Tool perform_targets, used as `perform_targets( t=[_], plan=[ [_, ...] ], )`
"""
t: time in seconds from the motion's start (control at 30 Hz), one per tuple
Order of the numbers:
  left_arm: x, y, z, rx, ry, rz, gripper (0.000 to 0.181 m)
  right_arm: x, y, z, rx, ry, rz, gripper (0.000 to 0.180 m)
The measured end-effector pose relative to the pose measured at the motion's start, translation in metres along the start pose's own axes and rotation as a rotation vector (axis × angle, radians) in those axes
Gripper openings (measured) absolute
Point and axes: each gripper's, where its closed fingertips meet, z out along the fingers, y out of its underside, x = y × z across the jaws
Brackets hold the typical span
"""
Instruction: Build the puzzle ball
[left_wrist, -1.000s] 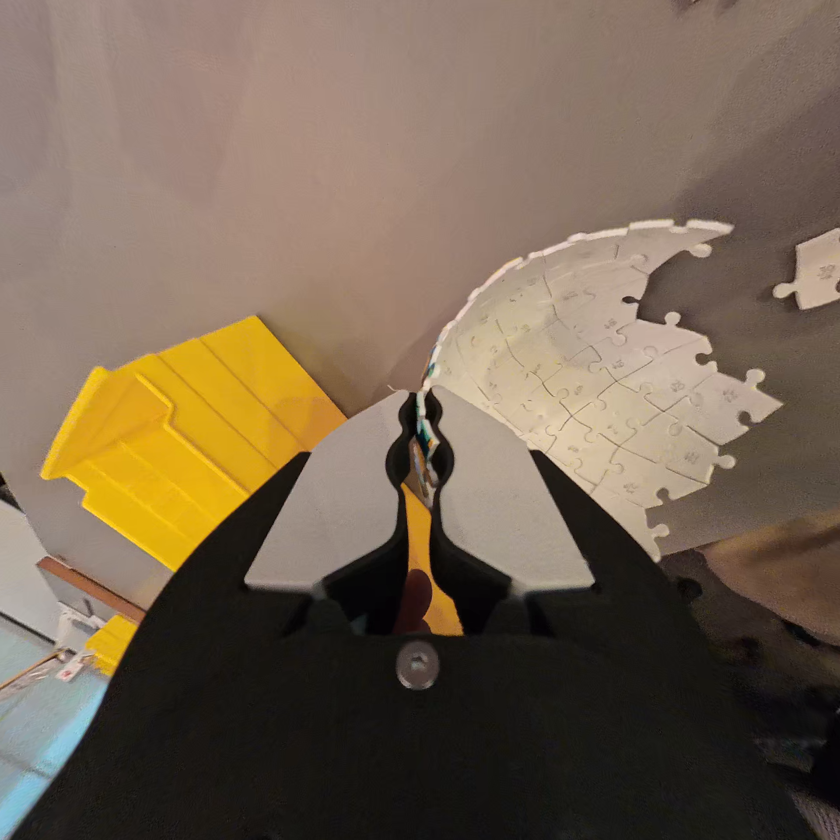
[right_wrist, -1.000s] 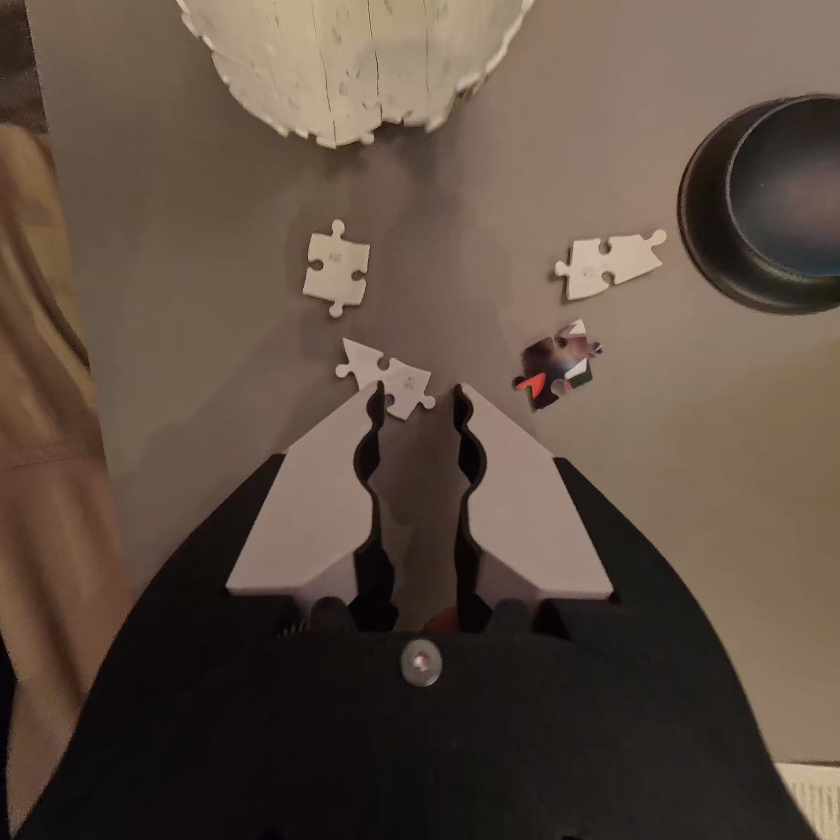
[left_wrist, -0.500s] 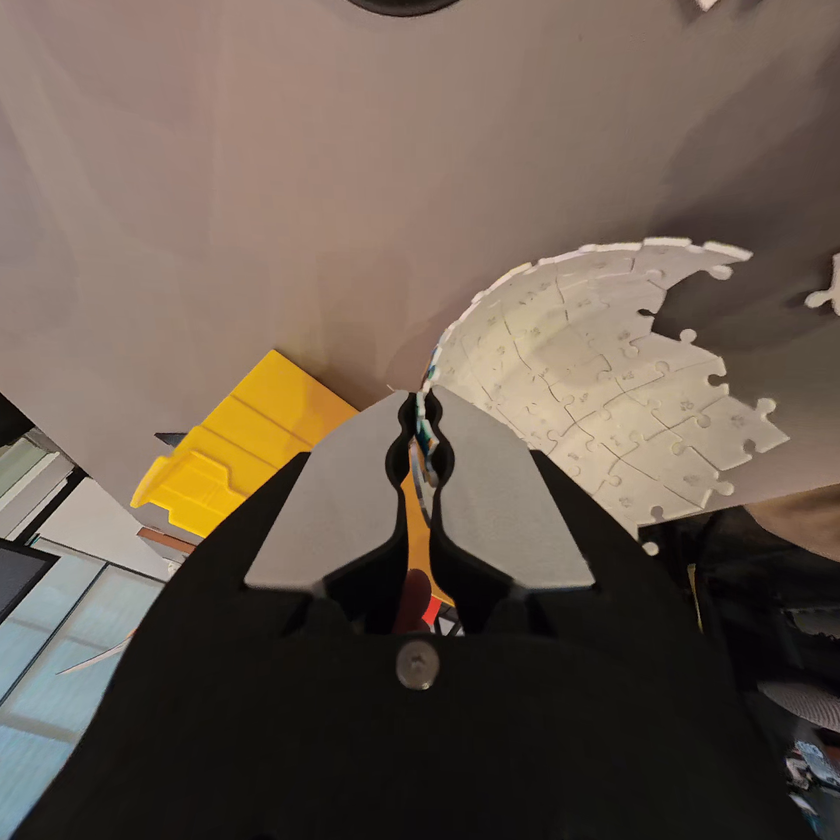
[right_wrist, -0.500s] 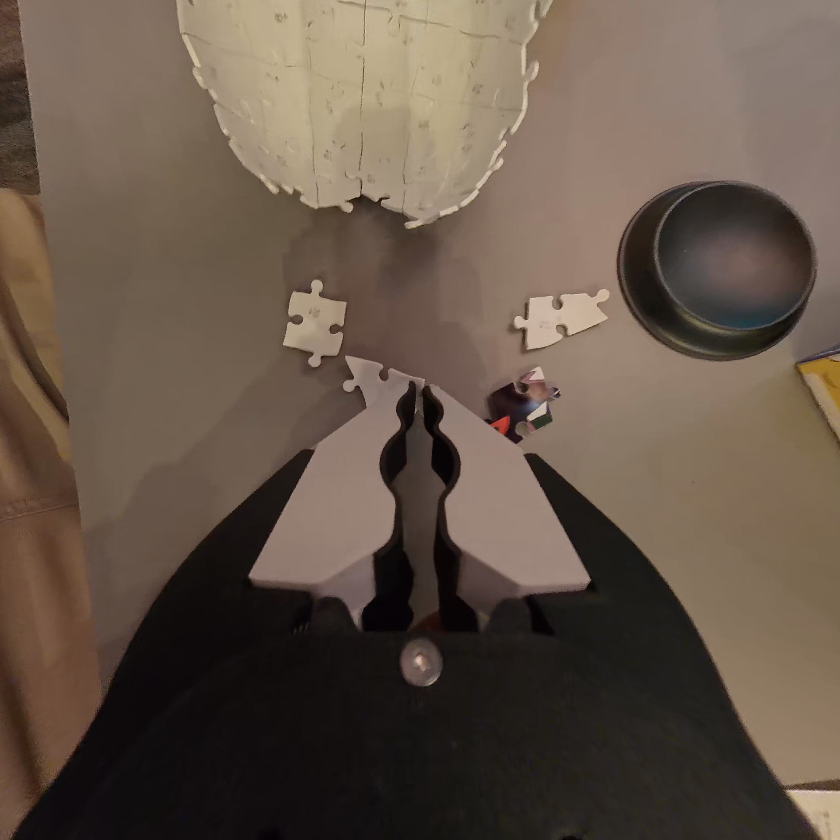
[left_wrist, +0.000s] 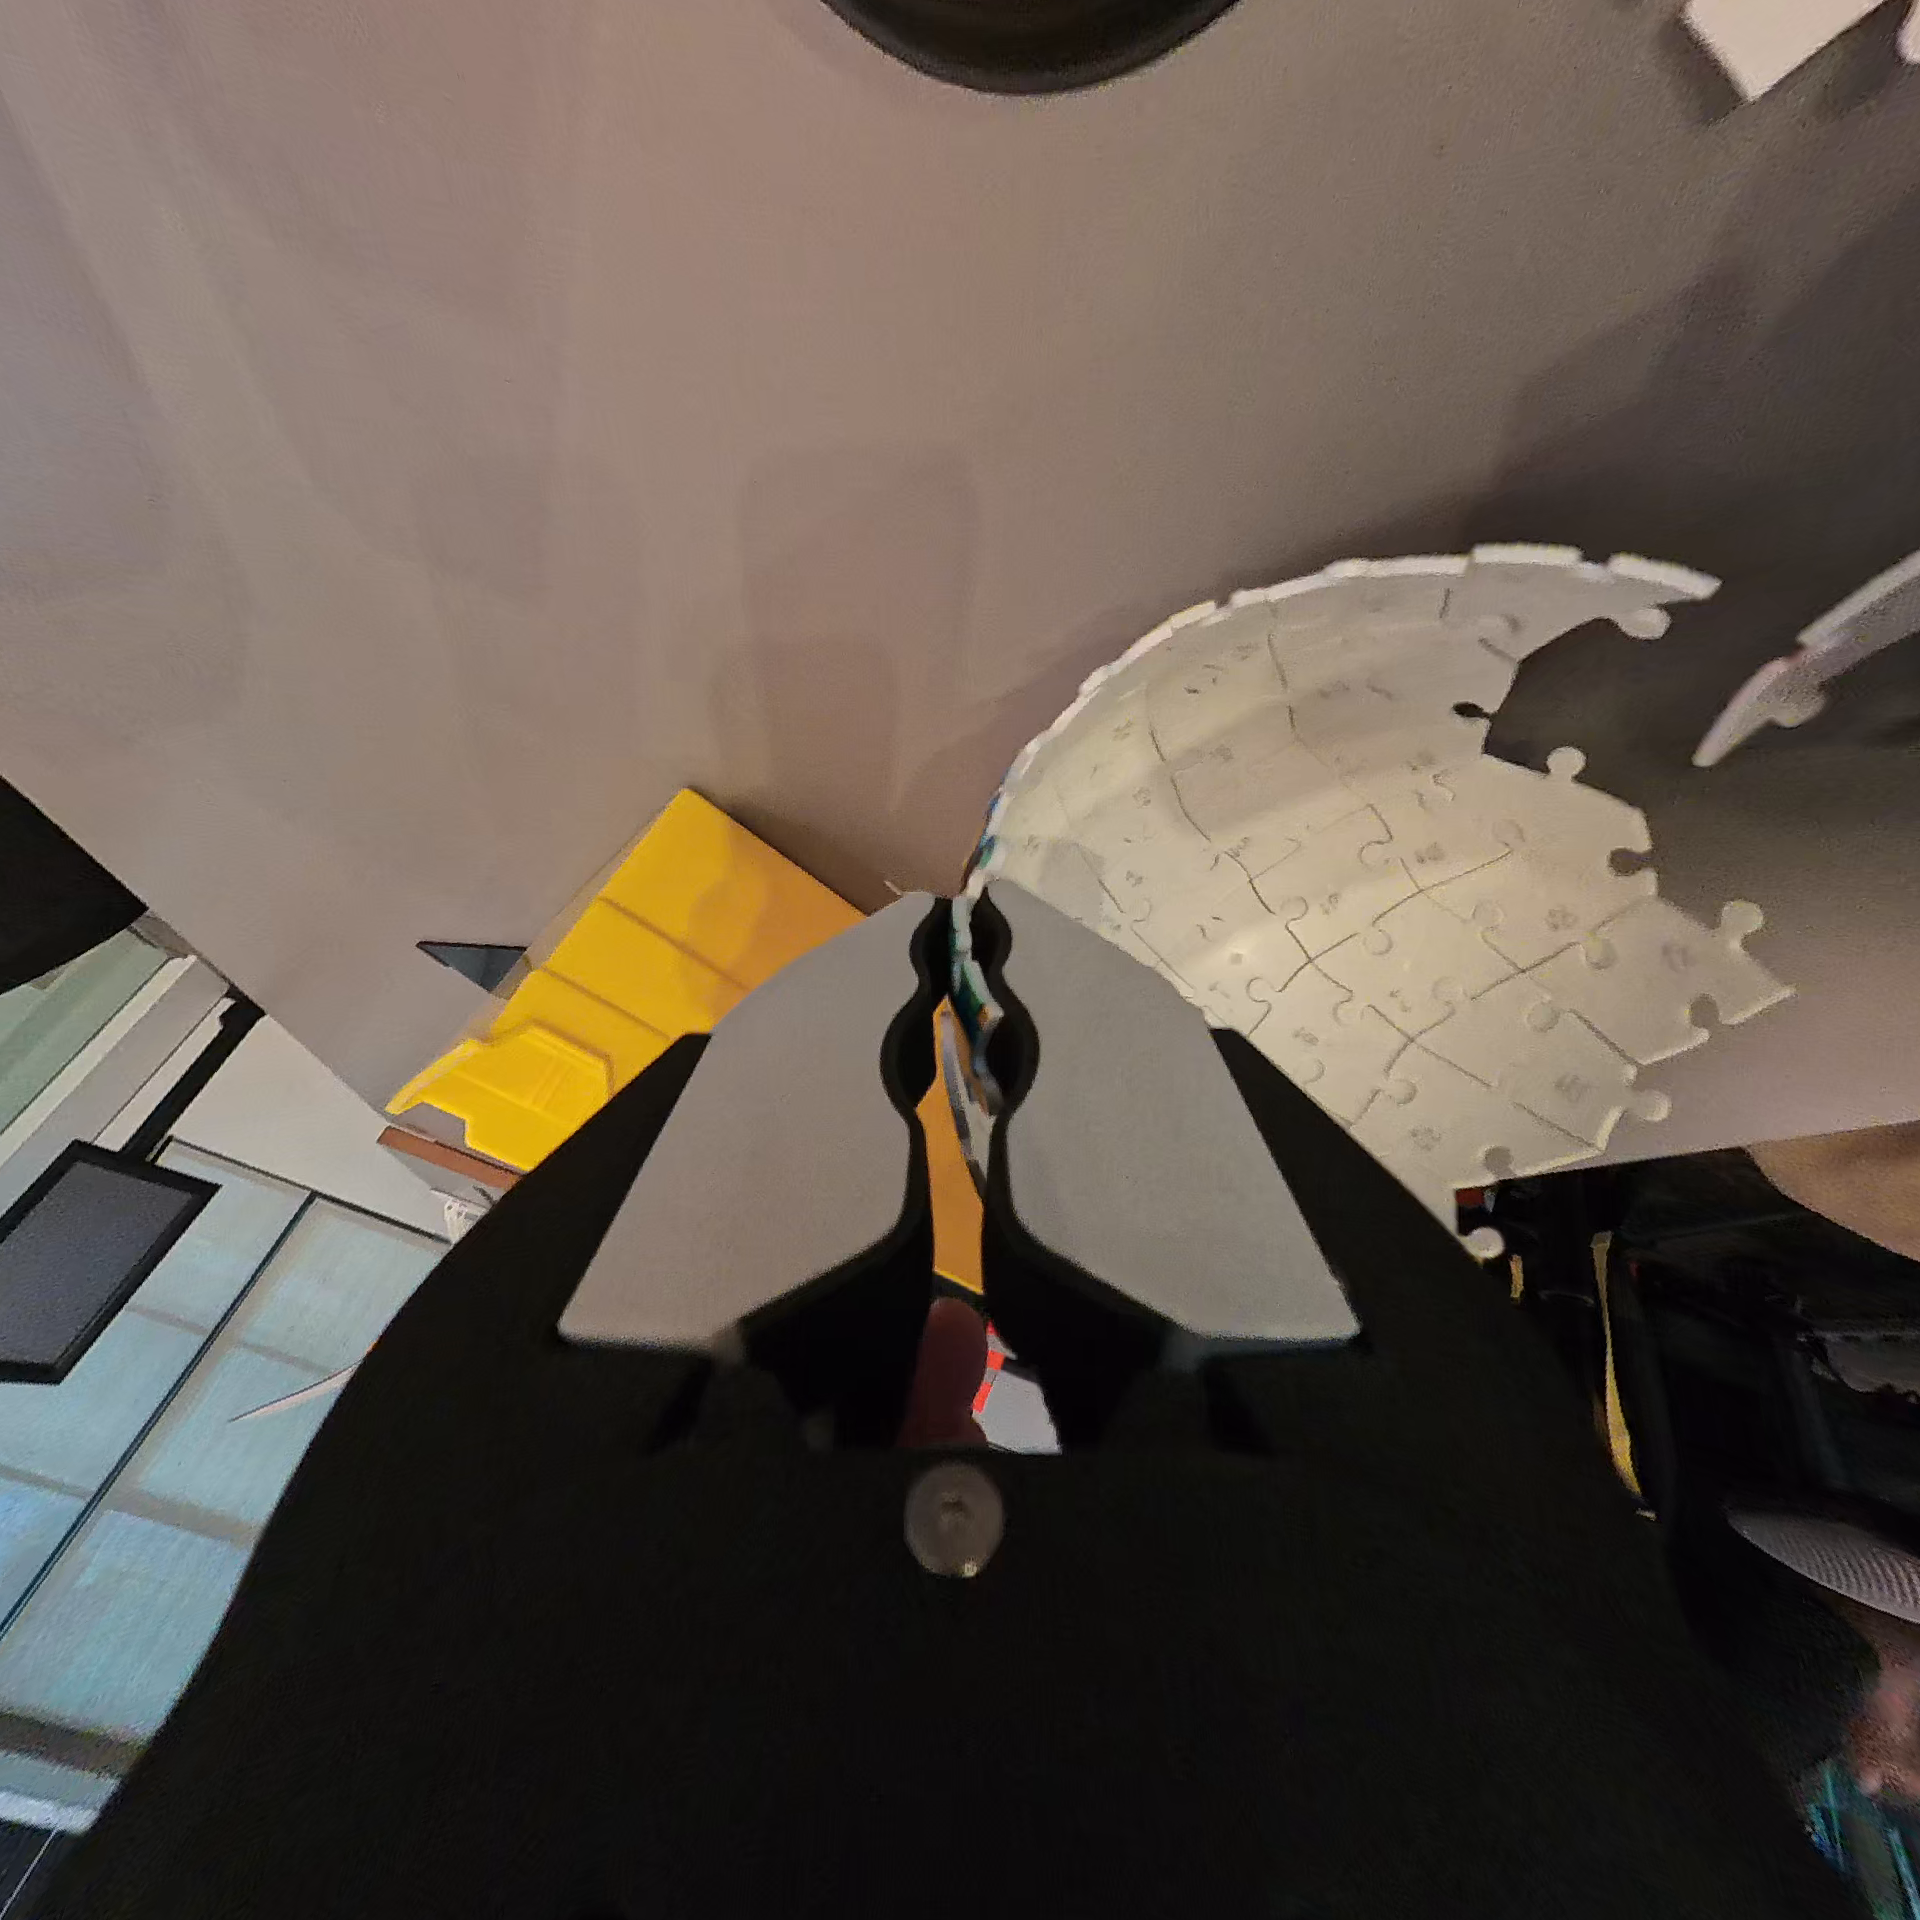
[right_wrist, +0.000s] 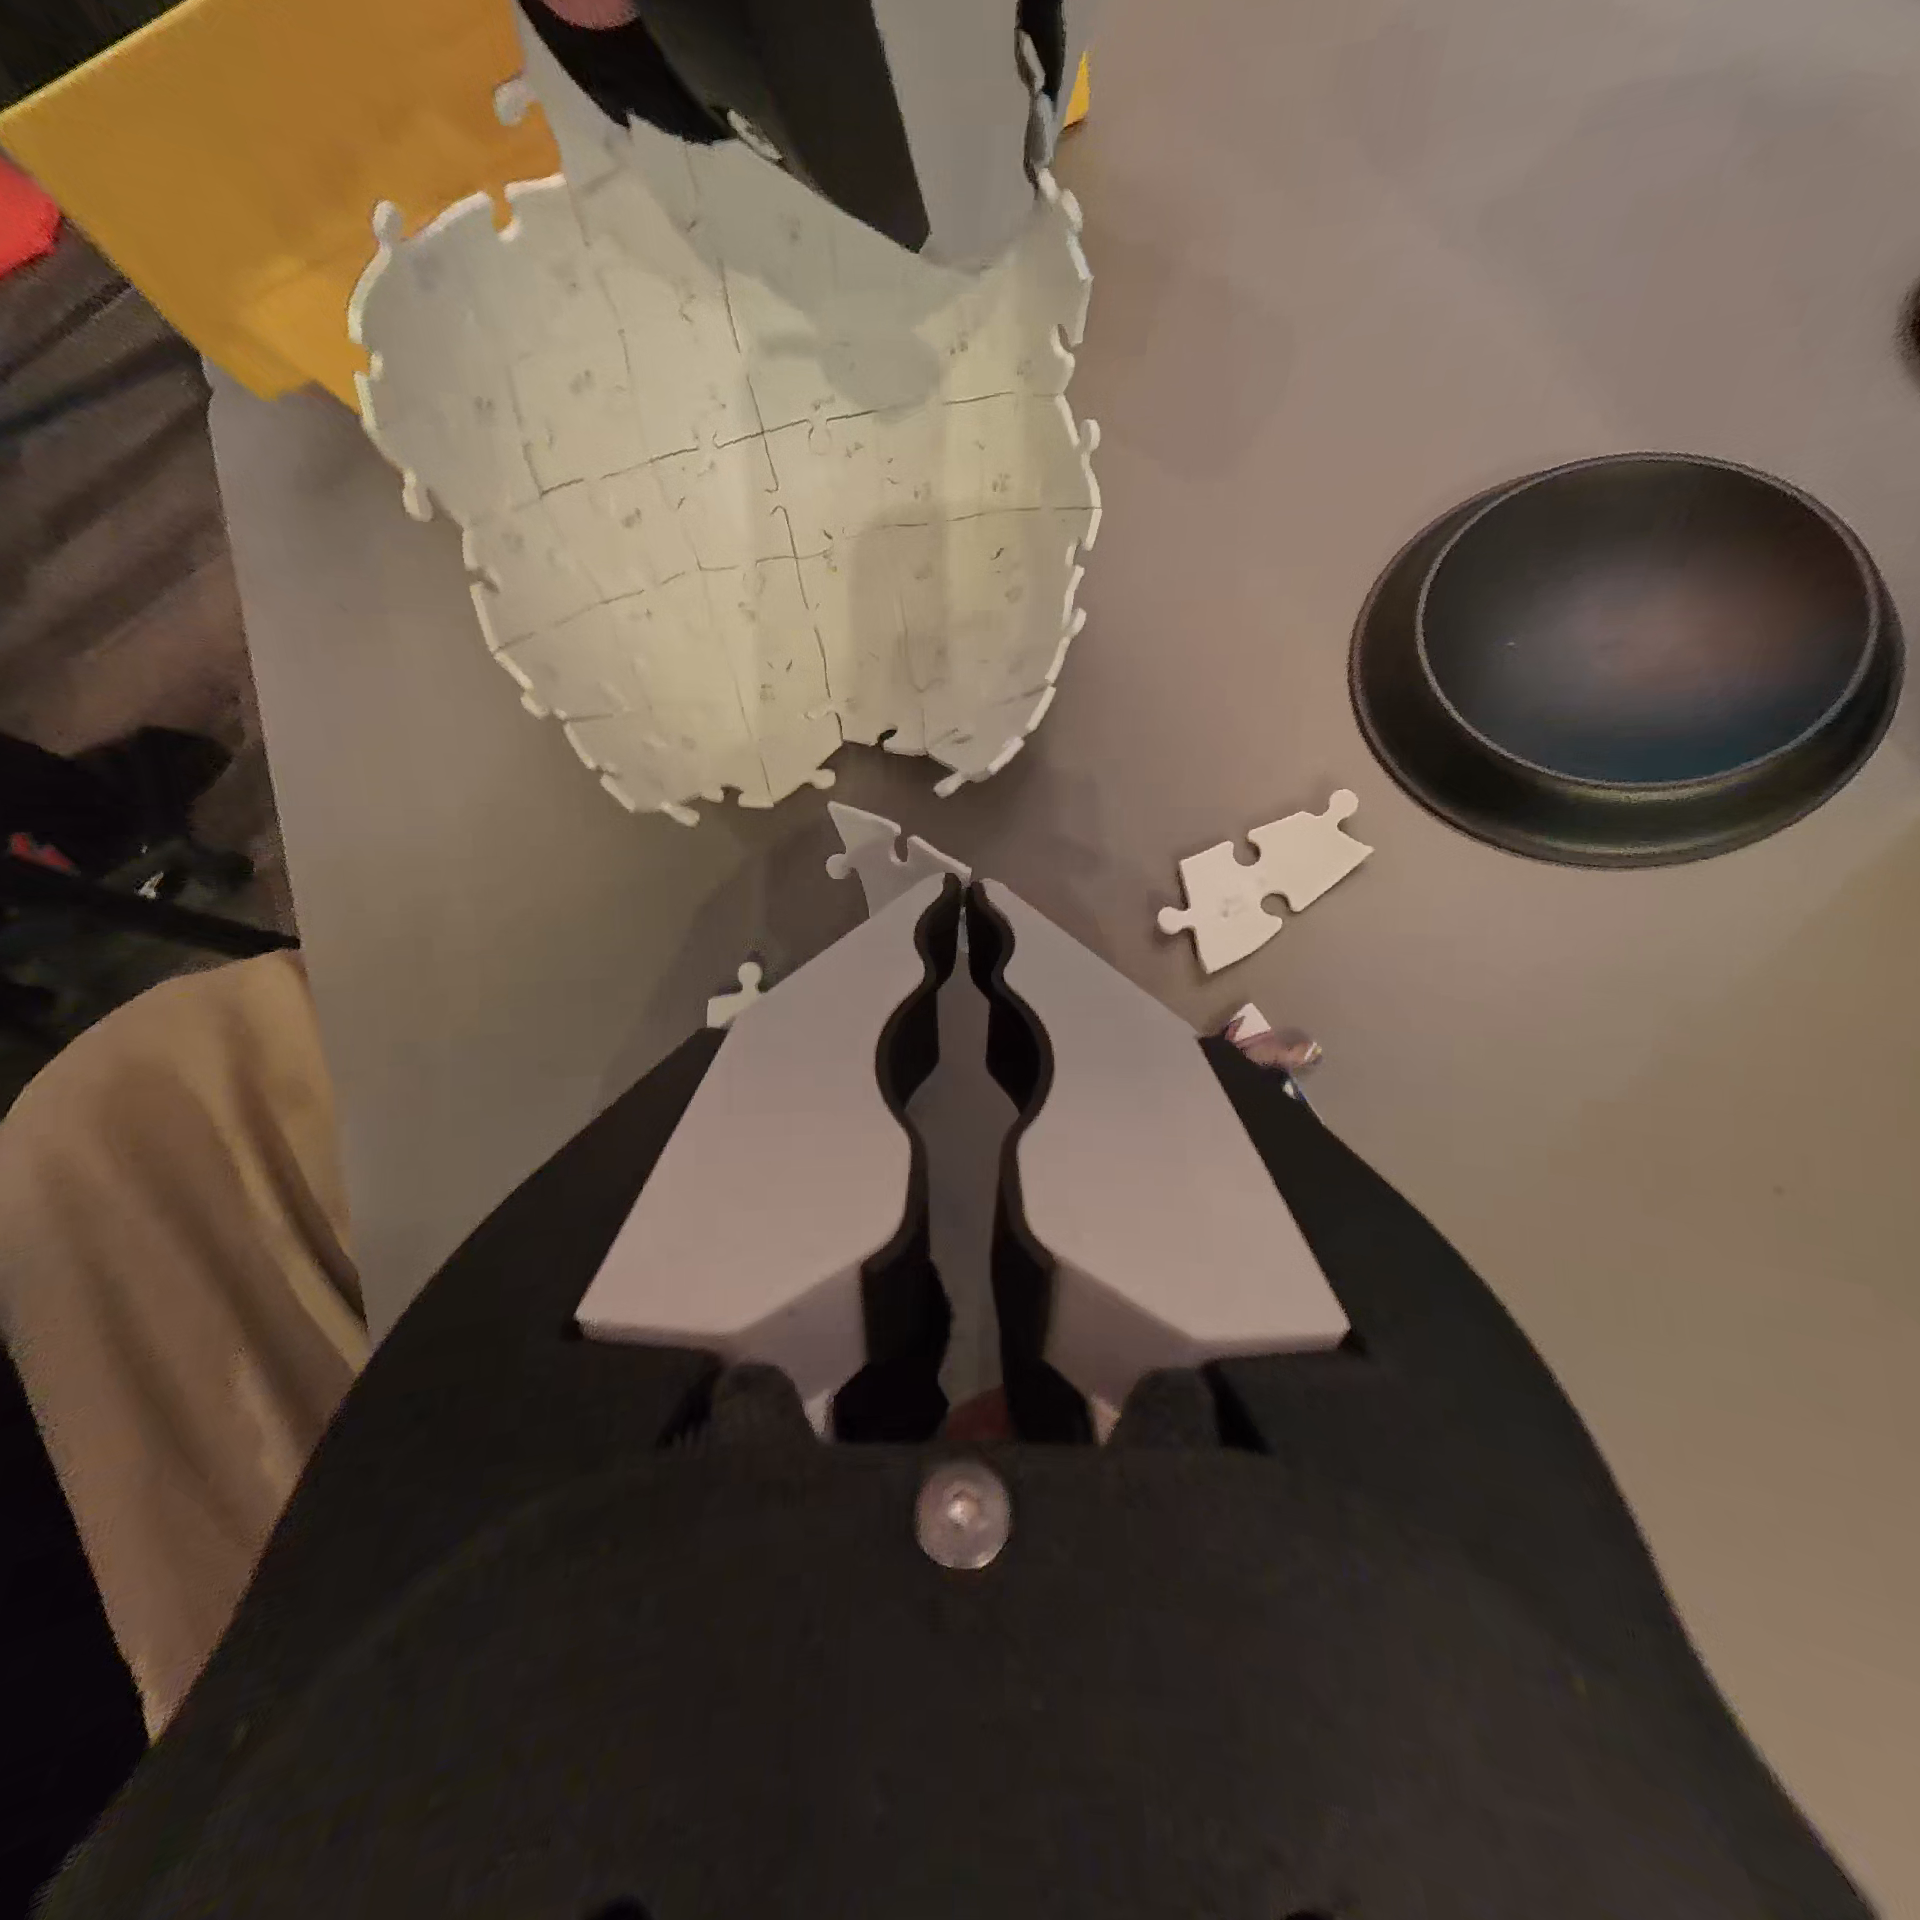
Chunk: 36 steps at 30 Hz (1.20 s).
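The partly built puzzle ball is a curved white shell (left_wrist: 1351, 883), seen from its inner side. My left gripper (left_wrist: 961, 914) is shut on the shell's rim and holds it above the grey table. In the right wrist view the shell (right_wrist: 769, 520) hangs ahead with the left gripper (right_wrist: 810, 104) at its top. My right gripper (right_wrist: 961, 894) is shut on a white joined puzzle piece (right_wrist: 883, 842), just below the shell's lower edge. That piece shows edge-on at the right of the left wrist view (left_wrist: 1808, 665).
On the grey table (right_wrist: 1351, 312) lie a white joined pair (right_wrist: 1262, 883), a white piece (right_wrist: 738, 1003) half hidden by my finger, and a coloured piece (right_wrist: 1268, 1044). A black bowl (right_wrist: 1631, 655) stands right. A yellow bin (right_wrist: 208, 187) sits far left. Beige cloth (right_wrist: 156, 1195) lies at the left edge. My right tips are roughly 12 cm from the black bowl (right_wrist: 1631, 655).
My right gripper closed on the white joined piece and lifted it up towards the shell. My left gripper kept its hold and tilted the shell over the table.
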Motion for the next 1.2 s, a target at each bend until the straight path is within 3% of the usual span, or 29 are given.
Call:
perform_targets(
  t=[0.53,0.63,0.77,0.87,1.2],
  plan=[
    [-0.002,-0.011,-0.004,-0.097,-0.105,-0.008,0.004,0.013,0.000,0.017,0.045,0.086,0.098,0.000],
    [-0.001,-0.011,-0.006,-0.103,-0.120,-0.008,0.004,0.011,-0.001,0.011,0.047,0.101,0.046,0.007],
    [0.001,-0.012,-0.007,-0.100,-0.127,-0.007,0.004,-0.013,-0.002,0.004,0.027,0.029,-0.162,0.000],
    [0.002,-0.013,-0.009,-0.101,-0.141,-0.003,0.004,-0.016,0.004,0.010,-0.032,0.077,-0.316,0.000],
    [0.005,-0.015,-0.013,-0.094,-0.178,0.011,0.004,-0.009,0.006,0.025,-0.049,0.146,-0.461,0.000]
  ],
)
